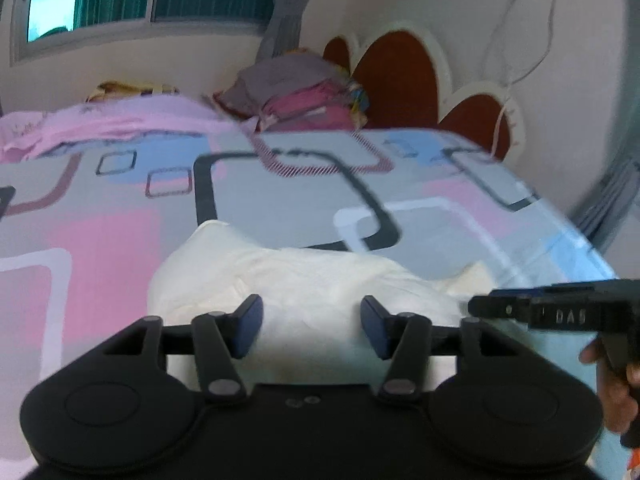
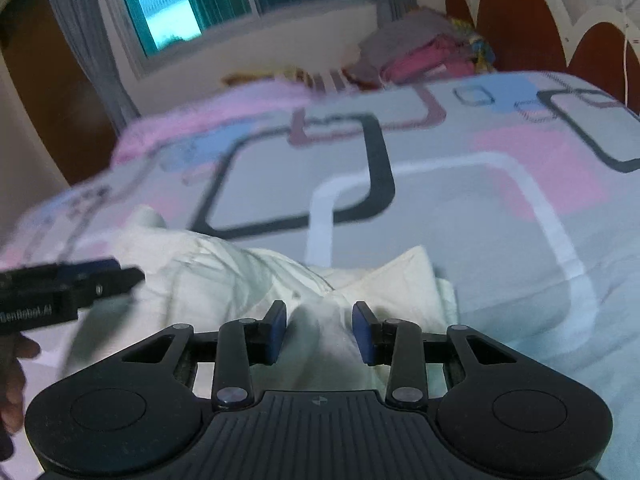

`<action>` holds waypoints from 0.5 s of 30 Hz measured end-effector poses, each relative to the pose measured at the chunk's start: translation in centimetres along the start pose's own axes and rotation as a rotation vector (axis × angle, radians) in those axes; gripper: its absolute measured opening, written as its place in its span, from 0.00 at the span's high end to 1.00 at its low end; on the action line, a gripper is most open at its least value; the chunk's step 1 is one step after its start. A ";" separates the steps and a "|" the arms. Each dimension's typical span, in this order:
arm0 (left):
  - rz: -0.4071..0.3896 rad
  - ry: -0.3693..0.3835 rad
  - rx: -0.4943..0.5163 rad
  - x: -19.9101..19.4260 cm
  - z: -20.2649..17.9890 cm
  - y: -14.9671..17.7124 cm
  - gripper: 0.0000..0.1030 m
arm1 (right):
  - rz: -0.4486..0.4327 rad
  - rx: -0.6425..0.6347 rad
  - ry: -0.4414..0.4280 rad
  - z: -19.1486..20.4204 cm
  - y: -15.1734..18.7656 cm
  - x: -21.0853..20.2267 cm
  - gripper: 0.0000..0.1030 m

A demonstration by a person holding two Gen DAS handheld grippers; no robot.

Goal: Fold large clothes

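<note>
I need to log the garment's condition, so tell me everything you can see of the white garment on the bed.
The white garment is cream-white, thin, soft-looking cloth, crumpled into a loose, wrinkled heap with a folded flap at one end. It lies on the patterned bedsheet near its front edge. The left gripper and right gripper sit over it, jaws apart; contact is unclear.

A bed (image 1: 304,200), spread with a sheet of pink, blue and grey squares, carries a crumpled cream garment (image 1: 304,280) at six o'clock, a pink cloth (image 1: 100,124) at ten and piled clothes (image 1: 304,92) at twelve.
</note>
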State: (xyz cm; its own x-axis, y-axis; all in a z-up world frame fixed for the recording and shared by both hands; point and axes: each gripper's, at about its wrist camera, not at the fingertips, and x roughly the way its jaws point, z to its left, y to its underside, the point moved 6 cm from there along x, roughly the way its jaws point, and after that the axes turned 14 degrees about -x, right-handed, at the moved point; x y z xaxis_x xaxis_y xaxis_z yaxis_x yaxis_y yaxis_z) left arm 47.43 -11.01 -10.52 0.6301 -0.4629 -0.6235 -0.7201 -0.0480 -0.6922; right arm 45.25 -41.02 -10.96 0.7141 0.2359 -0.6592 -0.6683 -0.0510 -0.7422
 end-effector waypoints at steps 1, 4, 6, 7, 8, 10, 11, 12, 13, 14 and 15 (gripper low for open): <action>-0.017 -0.003 -0.005 -1.3 -0.2 0.4 0.28 | -0.017 0.009 -0.001 -0.2 0.2 -1.2 0.65; -0.047 0.002 -0.027 -4.7 -1.0 2.4 0.23 | -0.037 0.044 -0.049 -0.3 1.6 -4.2 0.65; -0.035 0.004 -0.024 -5.6 -1.6 3.9 0.36 | -0.040 0.016 -0.073 0.5 2.7 -5.7 0.65; -0.016 0.011 -0.020 -5.9 -2.0 4.8 0.42 | -0.035 0.000 -0.075 1.0 3.3 -6.3 0.65; -0.004 0.006 -0.019 -5.9 -2.2 5.5 0.44 | -0.034 -0.011 -0.080 1.5 4.0 -6.8 0.65; 0.012 0.002 -0.009 -5.9 -2.8 6.9 0.44 | -0.011 -0.021 -0.085 2.4 5.4 -7.2 0.65; 0.021 -0.006 -0.001 -5.7 -3.1 7.7 0.44 | 0.006 -0.021 -0.084 2.6 6.1 -7.0 0.65; 0.020 -0.020 0.006 -5.5 -3.1 8.2 0.44 | 0.027 -0.017 -0.078 2.7 6.9 -6.5 0.65; 0.020 -0.032 0.010 -5.2 -3.1 8.6 0.44 | 0.047 -0.011 -0.074 2.8 7.6 -6.0 0.65; 0.020 -0.043 0.018 -4.9 -3.1 8.9 0.43 | 0.060 -0.001 -0.075 2.8 8.3 -5.6 0.65; 0.020 -0.056 0.030 -4.6 -3.2 9.1 0.43 | 0.059 0.010 -0.076 2.9 8.9 -5.3 0.65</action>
State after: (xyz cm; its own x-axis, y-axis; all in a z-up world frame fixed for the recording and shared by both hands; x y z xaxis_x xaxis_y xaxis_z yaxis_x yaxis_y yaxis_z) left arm 37.06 -12.14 -12.85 0.6311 -0.4137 -0.6562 -0.7244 -0.0117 -0.6893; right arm 34.93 -39.96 -13.68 0.6559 0.3055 -0.6902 -0.7109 -0.0574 -0.7010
